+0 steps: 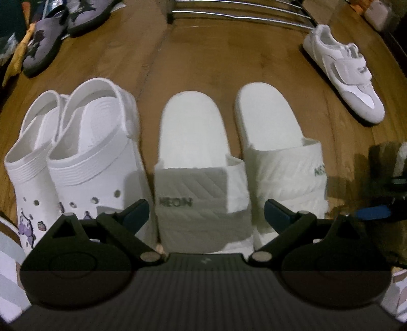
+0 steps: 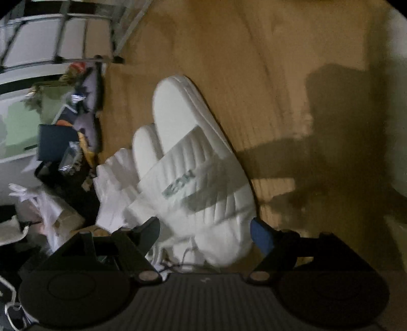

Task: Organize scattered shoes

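Note:
Two white "NEON" slides lie side by side on the wooden floor, the left one [image 1: 201,183] between the fingers of my open left gripper [image 1: 206,211], the right one [image 1: 282,152] beside it. Two white clogs [image 1: 96,152] stand to their left. A white strap sneaker [image 1: 343,76] lies at the far right. In the right wrist view, my open right gripper [image 2: 204,231] straddles the toe end of the right slide [image 2: 193,178], with the other slide [image 2: 145,147] behind it. I cannot tell whether either gripper's pads touch a slide.
Purple-grey slip-on shoes [image 1: 51,38] lie at the far left. A metal shoe rack [image 1: 241,12] stands at the back. In the right wrist view, a clutter of bags and boxes [image 2: 63,152] is at the left, and a metal frame [image 2: 63,38] is above it.

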Demonstrator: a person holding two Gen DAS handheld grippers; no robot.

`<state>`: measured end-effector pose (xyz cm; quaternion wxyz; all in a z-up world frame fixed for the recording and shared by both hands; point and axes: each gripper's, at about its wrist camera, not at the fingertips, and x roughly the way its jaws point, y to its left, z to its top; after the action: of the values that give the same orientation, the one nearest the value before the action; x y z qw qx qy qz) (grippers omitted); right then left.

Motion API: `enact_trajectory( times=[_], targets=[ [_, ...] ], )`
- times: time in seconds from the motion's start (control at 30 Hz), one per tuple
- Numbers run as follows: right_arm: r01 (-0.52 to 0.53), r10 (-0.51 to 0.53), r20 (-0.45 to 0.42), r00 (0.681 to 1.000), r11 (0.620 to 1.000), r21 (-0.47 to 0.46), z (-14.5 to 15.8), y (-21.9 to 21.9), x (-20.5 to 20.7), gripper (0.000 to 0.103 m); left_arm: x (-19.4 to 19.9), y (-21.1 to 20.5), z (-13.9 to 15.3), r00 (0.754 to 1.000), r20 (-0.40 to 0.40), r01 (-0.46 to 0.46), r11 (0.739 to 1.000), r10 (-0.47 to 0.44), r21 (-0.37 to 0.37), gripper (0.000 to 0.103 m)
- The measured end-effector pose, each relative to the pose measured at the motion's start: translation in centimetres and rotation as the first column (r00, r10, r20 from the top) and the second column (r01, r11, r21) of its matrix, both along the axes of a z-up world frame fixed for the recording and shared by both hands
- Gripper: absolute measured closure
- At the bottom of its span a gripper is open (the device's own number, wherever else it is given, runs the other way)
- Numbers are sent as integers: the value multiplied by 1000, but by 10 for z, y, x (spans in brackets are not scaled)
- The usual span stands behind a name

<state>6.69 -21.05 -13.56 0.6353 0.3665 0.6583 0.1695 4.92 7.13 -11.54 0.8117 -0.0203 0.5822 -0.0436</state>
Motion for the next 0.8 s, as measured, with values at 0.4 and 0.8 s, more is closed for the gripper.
enact_trajectory(
  times=[0.4,0.8],
  targets=[
    [-28,246,219,944,721,-692,43,-95,-16,18,-2,-56,16,991,35,129,992,-129,12,4],
    [148,-117,97,988,882,-447,11,-104,20,88,55,-52,100,979,187,94,993,-81,-65,4]
  ],
)
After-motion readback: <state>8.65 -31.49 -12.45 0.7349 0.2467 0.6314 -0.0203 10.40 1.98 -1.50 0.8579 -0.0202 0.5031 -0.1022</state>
